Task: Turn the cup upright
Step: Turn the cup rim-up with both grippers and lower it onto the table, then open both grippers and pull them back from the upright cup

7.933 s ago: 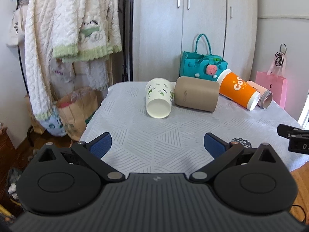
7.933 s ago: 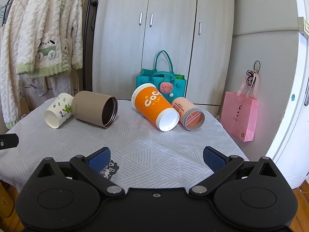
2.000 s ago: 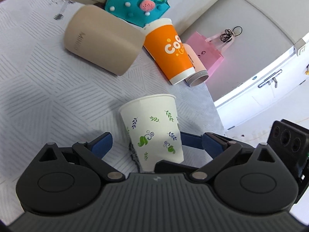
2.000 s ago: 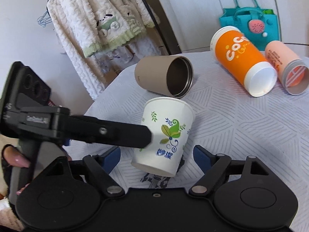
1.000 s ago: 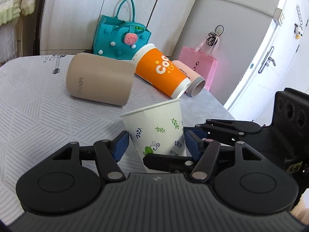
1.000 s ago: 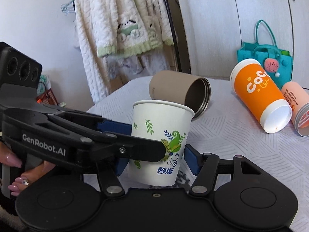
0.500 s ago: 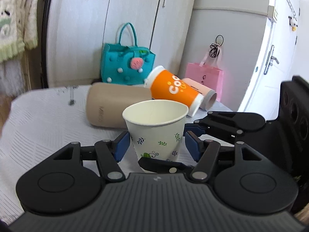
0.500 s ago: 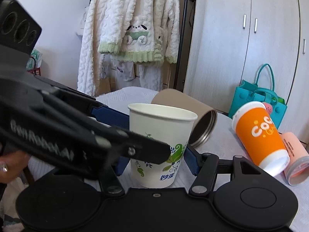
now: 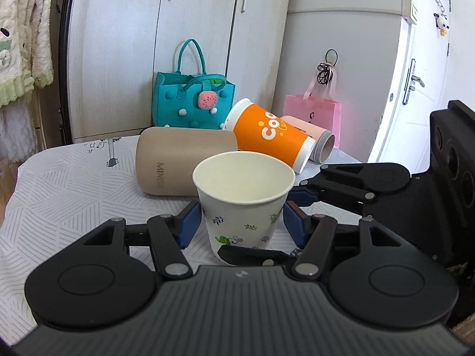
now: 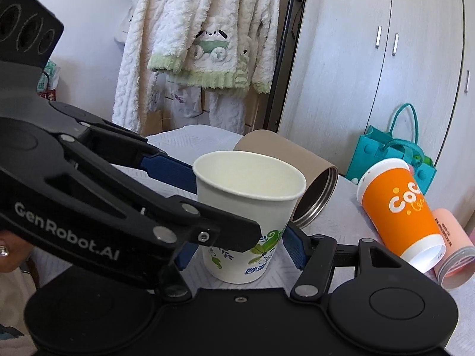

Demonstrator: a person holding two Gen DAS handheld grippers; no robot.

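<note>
A white paper cup (image 9: pixel 242 204) with green leaf prints stands upright, mouth up, on the white patterned tablecloth (image 9: pixel 68 190). My left gripper (image 9: pixel 242 224) has a blue pad on each side of it, shut on the cup. My right gripper (image 10: pixel 240 247) also closes on the cup (image 10: pixel 248 213) from the other direction, its pads against the lower wall. In the right wrist view the left gripper's fingers (image 10: pixel 166 172) cross in front of the cup.
Behind the cup a tan tumbler (image 9: pixel 184 161), an orange cup (image 9: pixel 270 136) and a pink cup (image 9: pixel 314 142) lie on their sides. A teal bag (image 9: pixel 193 101) and a pink bag (image 9: pixel 311 112) stand by the cupboards. Robes (image 10: pixel 204 35) hang at left.
Both grippers have turned the paper cup from tilted to upright and lowered it to the cloth. Both still grip it.
</note>
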